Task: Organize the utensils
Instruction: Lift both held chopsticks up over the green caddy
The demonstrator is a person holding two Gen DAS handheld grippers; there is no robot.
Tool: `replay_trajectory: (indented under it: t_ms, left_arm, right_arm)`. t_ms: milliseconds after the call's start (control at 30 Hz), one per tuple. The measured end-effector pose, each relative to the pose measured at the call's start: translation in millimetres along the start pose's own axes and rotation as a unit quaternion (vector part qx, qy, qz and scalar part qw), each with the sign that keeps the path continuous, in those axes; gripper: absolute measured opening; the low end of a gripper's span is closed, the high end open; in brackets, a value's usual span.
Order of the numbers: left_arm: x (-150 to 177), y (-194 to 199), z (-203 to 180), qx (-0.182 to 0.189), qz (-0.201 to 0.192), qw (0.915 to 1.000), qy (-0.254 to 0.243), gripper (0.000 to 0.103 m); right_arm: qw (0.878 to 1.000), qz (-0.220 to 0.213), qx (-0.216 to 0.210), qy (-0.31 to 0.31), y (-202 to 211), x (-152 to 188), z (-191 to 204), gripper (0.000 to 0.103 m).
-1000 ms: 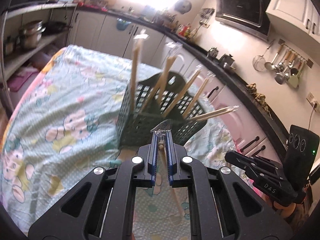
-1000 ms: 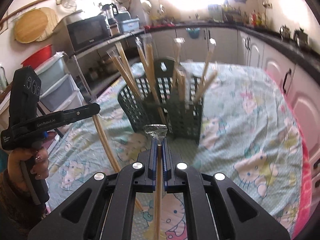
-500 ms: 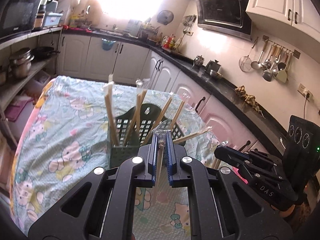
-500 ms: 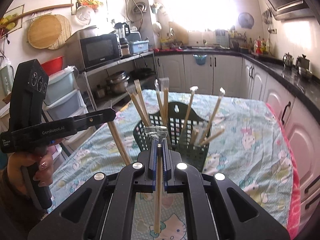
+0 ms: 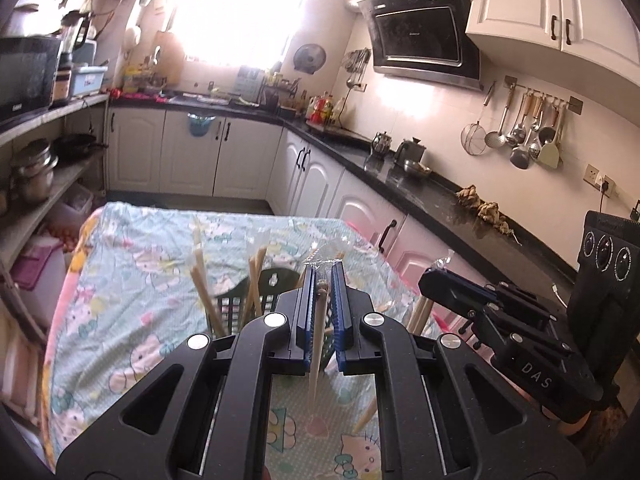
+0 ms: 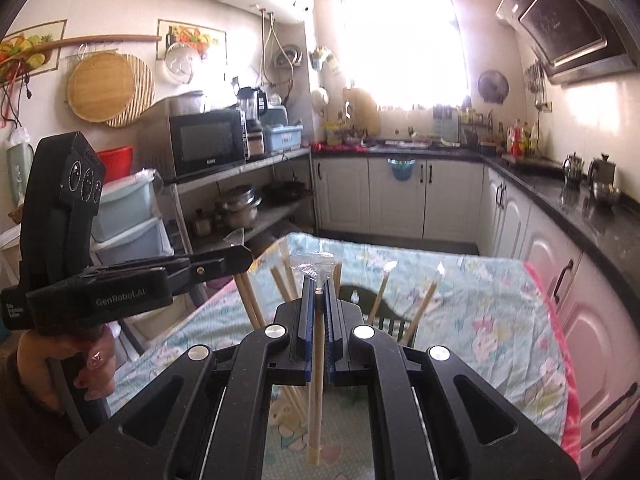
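Green basket (image 5: 234,310) of wrapped chopsticks (image 5: 200,276) on patterned cloth (image 5: 132,280), behind tools.

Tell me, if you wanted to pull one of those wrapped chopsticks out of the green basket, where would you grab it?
Probably near its top, coming down from above. The wrapped chopsticks stand on end in the green basket, leaning outward, so only their upper ends are free; the mesh walls hide the rest. Both the left gripper and right gripper already pinch theirs close to the top, stick hanging below.
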State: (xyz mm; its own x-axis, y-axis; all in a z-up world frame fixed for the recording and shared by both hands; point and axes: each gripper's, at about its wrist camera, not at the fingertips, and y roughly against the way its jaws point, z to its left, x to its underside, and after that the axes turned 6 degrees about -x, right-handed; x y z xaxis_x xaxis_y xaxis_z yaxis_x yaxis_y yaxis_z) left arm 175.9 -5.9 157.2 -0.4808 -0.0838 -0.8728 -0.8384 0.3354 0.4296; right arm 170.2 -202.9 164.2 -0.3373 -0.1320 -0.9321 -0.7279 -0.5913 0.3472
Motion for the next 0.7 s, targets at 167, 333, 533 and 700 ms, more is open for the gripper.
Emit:
replay_trajectory:
  t_ms: [167,333,533,700]
  left_arm:
    - [-17,7,-6,0.0,-0.019,0.9998,-0.011,0.004]
    - [-34,12,-7,-0.001,-0.036,0.9992,-0.016,0.004]
    - [-49,16,-4,-0.009,-0.053,0.9984,-0.016,0.004]
    - [-61,19,1,-0.022,-0.069,0.9973,-0.014,0.004]
  right_arm:
    - [1.0,-0.024,0.006,0.009,4,-17,-1,0.005]
    - [0.999,-0.045,0.013,0.012,7,-31,-4,0.005]
    - [0.998,-0.067,0.018,0.012,8,-46,-7,0.005]
    - [0.996,-0.083,0.021,0.014,10,-59,-8,0.005]
